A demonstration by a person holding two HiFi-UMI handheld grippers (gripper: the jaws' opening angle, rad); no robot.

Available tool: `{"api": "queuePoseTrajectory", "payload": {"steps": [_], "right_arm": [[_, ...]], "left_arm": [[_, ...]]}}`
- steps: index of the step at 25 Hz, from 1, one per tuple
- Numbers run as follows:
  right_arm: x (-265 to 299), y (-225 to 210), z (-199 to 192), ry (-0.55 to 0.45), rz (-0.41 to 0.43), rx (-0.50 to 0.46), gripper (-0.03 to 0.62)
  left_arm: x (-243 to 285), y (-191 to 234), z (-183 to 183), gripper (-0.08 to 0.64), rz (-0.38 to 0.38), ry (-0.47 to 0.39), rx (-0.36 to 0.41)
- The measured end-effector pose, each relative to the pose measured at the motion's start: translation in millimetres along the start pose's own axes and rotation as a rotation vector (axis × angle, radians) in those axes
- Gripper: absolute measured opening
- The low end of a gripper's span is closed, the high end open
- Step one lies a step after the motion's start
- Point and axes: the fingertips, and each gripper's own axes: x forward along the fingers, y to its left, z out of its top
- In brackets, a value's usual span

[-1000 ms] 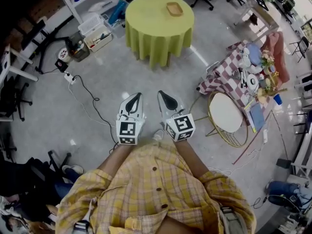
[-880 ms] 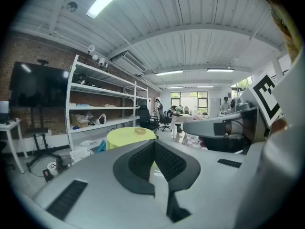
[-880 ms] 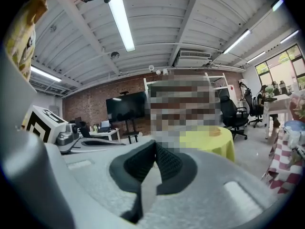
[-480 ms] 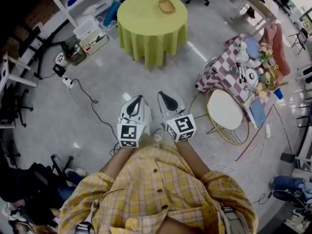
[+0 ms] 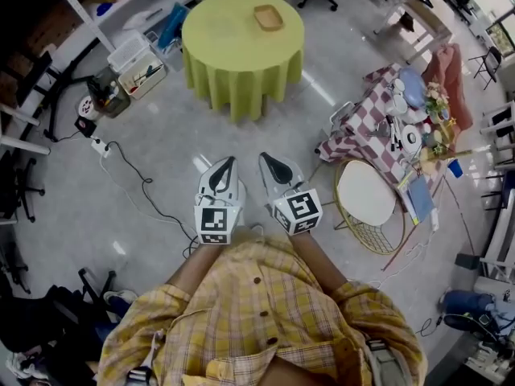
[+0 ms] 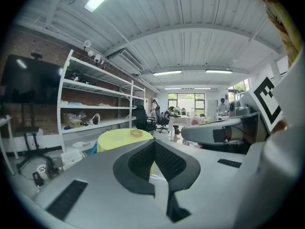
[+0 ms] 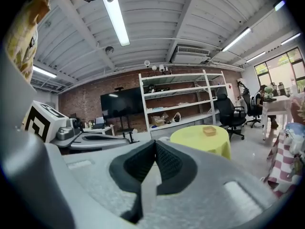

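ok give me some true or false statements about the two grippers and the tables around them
1. The left gripper has its jaws together with nothing between them. True.
2. The right gripper is shut on a cup. False: its jaws are together and hold nothing.
3. A small tray sits on the round table with the yellow-green cloth. True.
4. The checked-cloth table stands on the person's left. False: it stands on the right, next to a round white chair.
5. Both grippers rest on the round table. False: they are held in the air close to the person's body, well apart from it.
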Motion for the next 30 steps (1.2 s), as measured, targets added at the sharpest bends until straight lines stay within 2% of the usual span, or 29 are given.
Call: {"api": "queuePoseTrajectory", "payload": {"steps": [12, 20, 30], "right_arm": [[123.7, -90.7, 24.2, 0.026, -0.013, -0.017, -0.003], [204.2, -117.5, 72.7, 0.031, 0.013, -0.024, -0.003], [278.6, -139.5, 106.2, 0.041, 0.013, -0.033, -0.003]], "left_arm": [[140.1, 76.9, 20.4, 0.003, -0.011, -0.005, -0.009], [198.9, 138.0, 51.4, 0.003, 0.002, 0.014, -0.023], [247.6, 201.3, 73.0, 0.003, 0.012, 0.024, -0.022]]}}
